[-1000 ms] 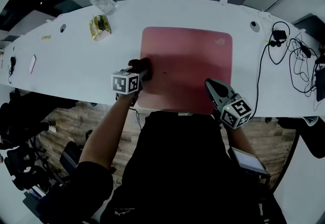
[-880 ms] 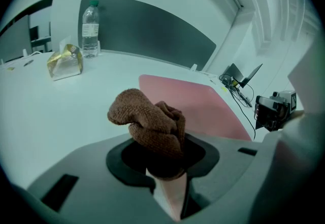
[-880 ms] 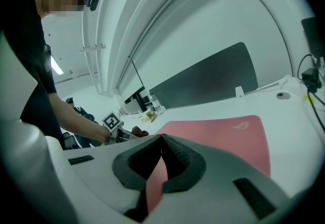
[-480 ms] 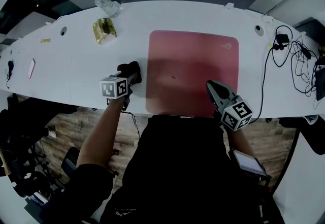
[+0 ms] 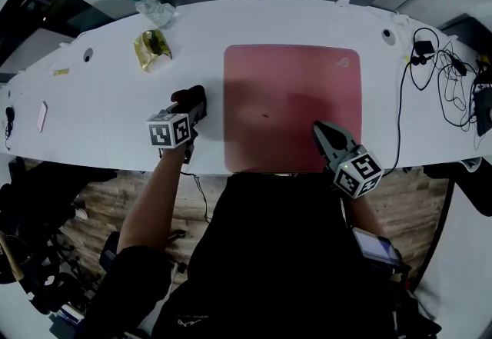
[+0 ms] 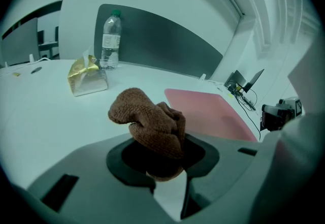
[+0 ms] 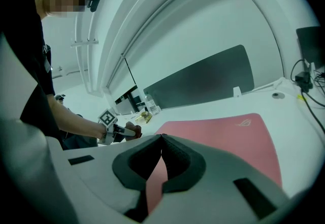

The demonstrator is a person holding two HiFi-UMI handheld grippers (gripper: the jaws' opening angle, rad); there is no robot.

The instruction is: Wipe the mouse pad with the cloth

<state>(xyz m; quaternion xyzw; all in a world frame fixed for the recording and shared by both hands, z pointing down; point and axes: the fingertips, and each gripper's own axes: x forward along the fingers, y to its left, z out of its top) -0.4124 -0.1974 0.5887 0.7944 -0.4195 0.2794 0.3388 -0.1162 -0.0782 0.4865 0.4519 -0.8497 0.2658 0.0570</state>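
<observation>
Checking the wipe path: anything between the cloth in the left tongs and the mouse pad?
No. Head view shows only bare white desk between the cloth and the mouse pad.

water bottle (image 5: 154,8) back-left on desk (image 5: 92,126) | gold packet (image 5: 153,45) near it | cables (image 5: 444,88) right
</observation>
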